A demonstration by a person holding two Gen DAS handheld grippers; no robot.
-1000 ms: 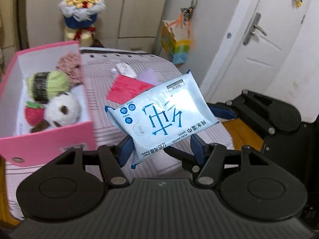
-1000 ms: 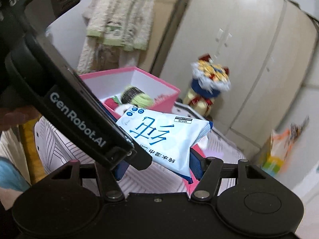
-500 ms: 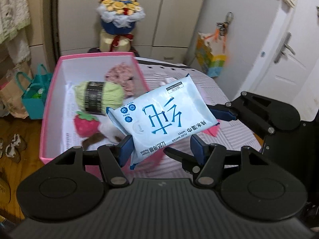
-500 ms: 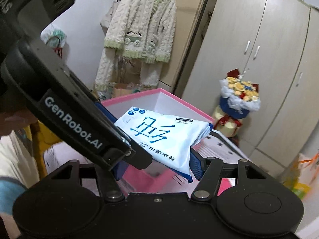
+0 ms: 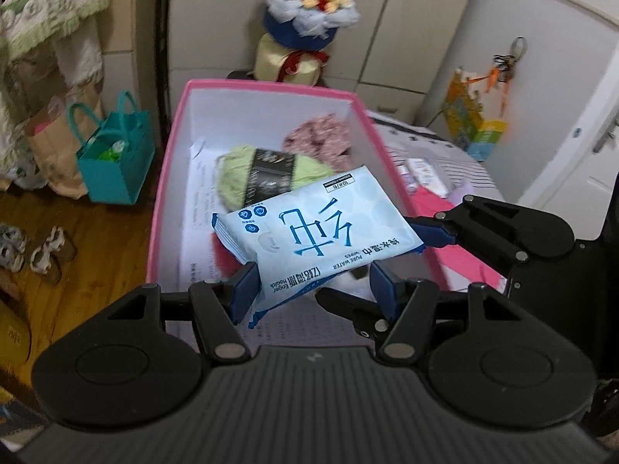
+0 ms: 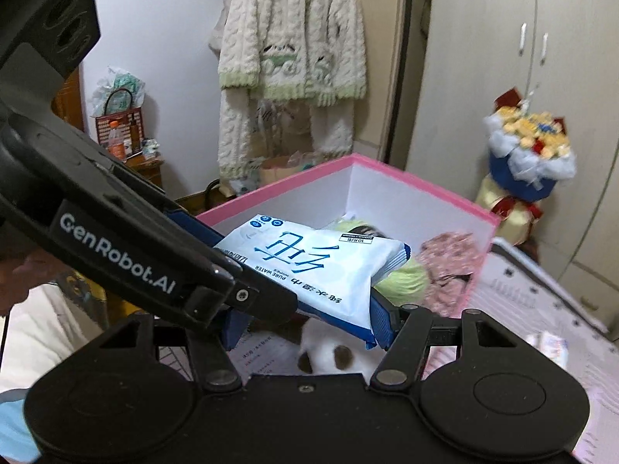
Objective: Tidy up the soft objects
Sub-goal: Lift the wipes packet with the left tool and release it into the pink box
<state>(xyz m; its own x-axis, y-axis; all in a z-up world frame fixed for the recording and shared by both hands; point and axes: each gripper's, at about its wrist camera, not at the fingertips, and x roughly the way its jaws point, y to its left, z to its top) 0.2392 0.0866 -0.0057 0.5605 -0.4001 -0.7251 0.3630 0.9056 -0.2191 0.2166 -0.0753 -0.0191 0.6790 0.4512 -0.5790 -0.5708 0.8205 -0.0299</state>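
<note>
Pink box (image 5: 166,178), open-topped with white inner walls, sits below both grippers; it holds green yarn (image 5: 236,178), a pink knitted piece (image 5: 321,139) at its far right, and a white plush (image 6: 329,352) at its near end. Wet-wipes pack (image 5: 321,236) hangs above the box, lying flat, long axis running left to right, slightly tilted. Left gripper (image 5: 309,290) pinches its near edge; right gripper (image 6: 305,324) pinches its right end.
</note>
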